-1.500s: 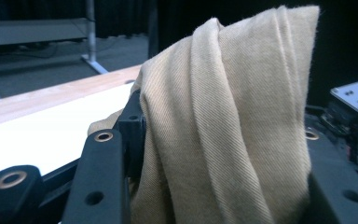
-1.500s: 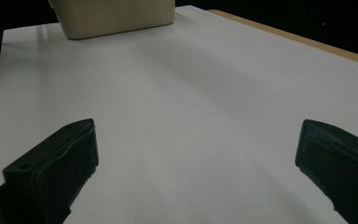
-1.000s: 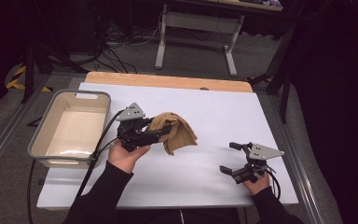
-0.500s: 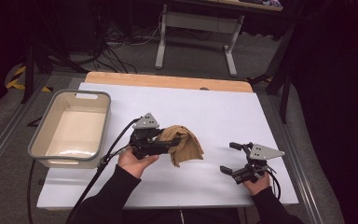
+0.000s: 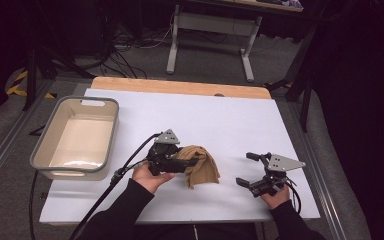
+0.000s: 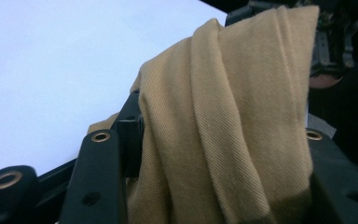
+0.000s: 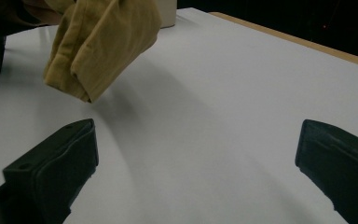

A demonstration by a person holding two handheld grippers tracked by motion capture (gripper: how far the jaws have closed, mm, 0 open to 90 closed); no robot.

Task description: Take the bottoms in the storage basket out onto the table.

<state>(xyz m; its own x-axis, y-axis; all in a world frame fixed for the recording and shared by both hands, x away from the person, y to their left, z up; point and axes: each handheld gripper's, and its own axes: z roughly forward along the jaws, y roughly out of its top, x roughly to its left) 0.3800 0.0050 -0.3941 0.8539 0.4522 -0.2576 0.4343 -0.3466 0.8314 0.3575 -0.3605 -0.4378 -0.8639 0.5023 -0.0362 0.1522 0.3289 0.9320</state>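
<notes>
- Forearms in dark sleeves come in from the near edge of the counter (image 5: 130, 205), one gripper in each of my hands.
- Right gripper (image 5: 252, 169) sits low at the near right of the white surface, well apart from everything else; its two black jaws stand wide with nothing but bare counter between them, as the right gripper view shows.
- Left gripper (image 5: 192, 162) is just left of the counter's middle, lying roughly level and pointing toward my right hand.
- Its jaws are about half closed and clamped on a folded tan cloth (image 5: 202, 167); in the left gripper view the cloth (image 6: 228, 121) is bunched between the two black jaws and drapes over them.
- The cloth's free end hangs down in folds toward the counter; from the right gripper view its lower corner (image 7: 98, 51) looks slightly off the surface with a shadow under it, though I cannot tell for sure whether it touches.
- Farther off on my left, a beige tub with a grey rim (image 5: 42, 150) sits at the counter's left edge, apart from the cloth.
- A strip of wood (image 5: 180, 87) runs along the counter's far edge.
</notes>
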